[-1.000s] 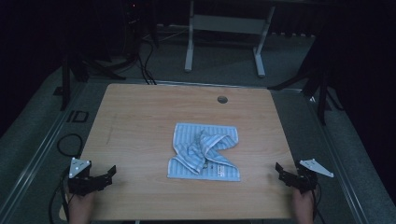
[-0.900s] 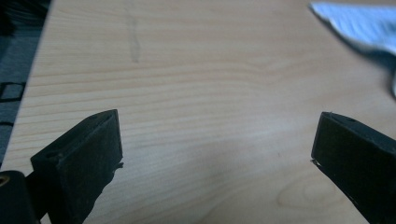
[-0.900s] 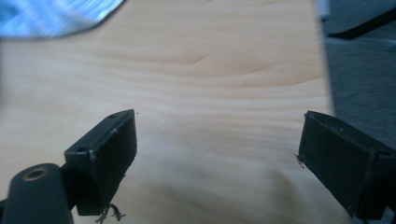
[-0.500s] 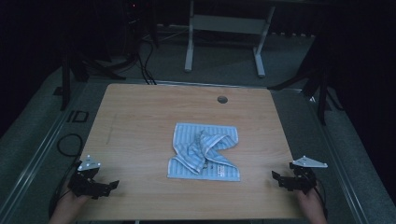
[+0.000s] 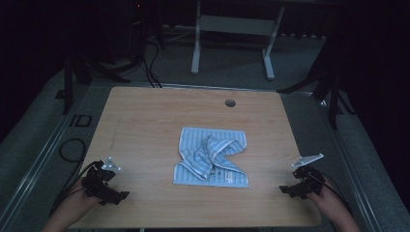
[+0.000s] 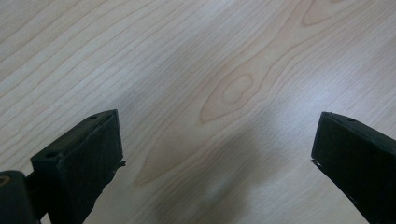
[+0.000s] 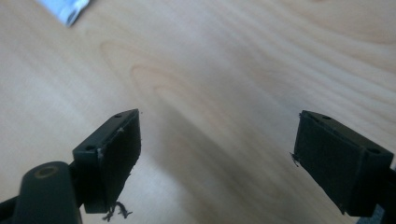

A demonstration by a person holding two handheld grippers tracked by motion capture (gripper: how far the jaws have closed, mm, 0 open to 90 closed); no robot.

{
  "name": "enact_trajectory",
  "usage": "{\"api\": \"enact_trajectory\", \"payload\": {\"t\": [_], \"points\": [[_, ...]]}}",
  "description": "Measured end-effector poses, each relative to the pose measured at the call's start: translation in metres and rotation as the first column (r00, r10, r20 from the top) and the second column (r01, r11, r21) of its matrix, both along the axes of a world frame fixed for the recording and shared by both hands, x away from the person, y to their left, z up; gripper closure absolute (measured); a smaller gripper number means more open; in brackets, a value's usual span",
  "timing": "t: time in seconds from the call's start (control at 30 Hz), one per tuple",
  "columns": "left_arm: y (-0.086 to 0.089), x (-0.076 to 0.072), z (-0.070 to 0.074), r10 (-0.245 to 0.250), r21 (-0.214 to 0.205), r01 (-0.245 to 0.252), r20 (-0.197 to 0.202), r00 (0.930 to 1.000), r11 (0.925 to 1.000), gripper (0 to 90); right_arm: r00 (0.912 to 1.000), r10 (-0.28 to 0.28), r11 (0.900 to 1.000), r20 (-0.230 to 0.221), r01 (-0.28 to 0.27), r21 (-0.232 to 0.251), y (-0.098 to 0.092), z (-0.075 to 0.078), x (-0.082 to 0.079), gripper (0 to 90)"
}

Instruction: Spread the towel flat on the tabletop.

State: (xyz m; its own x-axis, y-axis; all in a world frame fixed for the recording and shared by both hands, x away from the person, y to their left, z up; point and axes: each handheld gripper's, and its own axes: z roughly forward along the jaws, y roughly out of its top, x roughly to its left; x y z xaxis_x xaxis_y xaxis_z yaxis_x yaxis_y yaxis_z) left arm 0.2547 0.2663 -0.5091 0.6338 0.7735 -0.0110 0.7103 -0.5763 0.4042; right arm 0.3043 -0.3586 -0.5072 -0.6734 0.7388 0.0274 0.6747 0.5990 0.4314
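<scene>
In the high view my left gripper (image 5: 117, 195) sits at the lower left of the frame, over the wooden table (image 5: 145, 116) near its front edge, held in my left hand (image 5: 72, 208). In the left gripper view its jaws stand wide apart with nothing between them but bare wood grain.

At the middle of the high view lies a blue-and-white striped cloth (image 5: 212, 157), rumpled, with a fold bunched up across its centre and its lower edge flat on the table. A small round hole (image 5: 230, 103) shows in the tabletop above it.

At the lower right, my right gripper (image 5: 286, 189) hovers near the table's right edge, well apart from the cloth. In the right gripper view its jaws are spread wide and empty, and a pale corner of the cloth (image 7: 65, 11) shows at the upper left
</scene>
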Motion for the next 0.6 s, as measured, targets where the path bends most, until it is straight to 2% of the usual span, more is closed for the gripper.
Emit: {"api": "enact_trajectory", "payload": {"t": [0.03,0.07,0.1,0.13,0.17,0.2,0.23,0.3,0.33,0.37,0.4,0.47,0.5,0.57,0.6], "points": [[0.0,0.0,0.0,0.0,0.0,0.0,0.0,1.0,1.0,1.6,1.0,0.0,1.0,0.0,0.0,0.0,0.0,0.0,0.0,14.6],[-0.004,0.003,0.002,-0.011,0.049,0.012,-0.021,0.9997,0.9987,1.6,0.9977,0.039,0.9981,-0.055,-0.042,-0.046,0.007,-0.001,0.003,14.6],[-0.005,0.004,0.002,-0.013,0.059,0.015,-0.035,0.9993,0.9981,1.6,0.9977,0.039,0.9981,-0.055,-0.042,-0.046,0.007,-0.001,0.003,14.6],[-0.008,0.006,0.004,-0.022,0.078,0.027,-0.062,0.9978,0.9966,1.6,0.9964,0.059,0.9937,-0.062,-0.064,-0.092,0.012,-0.002,0.004,14.6],[-0.008,0.006,0.004,-0.022,0.078,0.027,-0.062,0.9978,0.9966,1.6,0.9964,0.059,0.9937,-0.062,-0.064,-0.092,0.012,-0.002,0.004,14.6],[-0.011,0.006,0.005,-0.023,0.097,0.031,-0.074,0.997,0.9948,1.6,0.9953,0.069,0.9911,-0.068,-0.076,-0.109,0.014,-0.002,0.005,14.6],[-0.012,0.007,0.005,-0.026,0.103,0.034,-0.083,0.9962,0.9941,1.6,0.9915,0.084,0.987,-0.1,-0.097,-0.128,0.018,-0.002,0.008,14.6],[-0.015,0.007,0.006,-0.028,0.121,0.042,-0.118,0.9927,0.9918,1.6,0.9887,0.093,0.9839,-0.118,-0.109,-0.142,0.02,-0.002,0.009,14.5],[-0.017,0.008,0.006,-0.036,0.133,0.055,-0.139,0.9897,0.9897,1.6,0.9848,0.097,0.981,-0.144,-0.119,-0.153,0.022,-0.001,0.01,14.5],[-0.018,0.007,0.005,-0.046,0.143,0.068,-0.151,0.9874,0.9874,1.6,0.9789,0.105,0.976,-0.175,-0.136,-0.17,0.023,-0.001,0.011,14.5],[-0.02,0.007,0.004,-0.059,0.162,0.086,-0.167,0.9843,0.9831,1.6,0.9756,0.109,0.9716,-0.19,-0.145,-0.187,0.025,-0.001,0.012,14.6],[-0.024,0.006,0.002,-0.089,0.192,0.128,-0.197,0.9763,0.9731,1.6,0.9631,0.118,0.9574,-0.242,-0.175,-0.23,0.028,-0.001,0.013,14.8],[-0.025,0.006,0.002,-0.102,0.196,0.146,-0.215,0.9712,0.9697,1.6,0.9544,0.121,0.9513,-0.273,-0.19,-0.243,0.029,-0.001,0.014,14.8],[-0.028,0.007,0.003,-0.106,0.189,0.154,-0.242,0.9644,0.9698,1.6,0.9352,0.125,0.9417,-0.331,-0.217,-0.257,0.033,-0.001,0.015,14.8],[-0.029,0.008,0.004,-0.106,0.188,0.155,-0.248,0.963,0.9698,1.6,0.9195,0.13,0.934,-0.371,-0.239,-0.266,0.036,-0.001,0.016,14.8]]}}
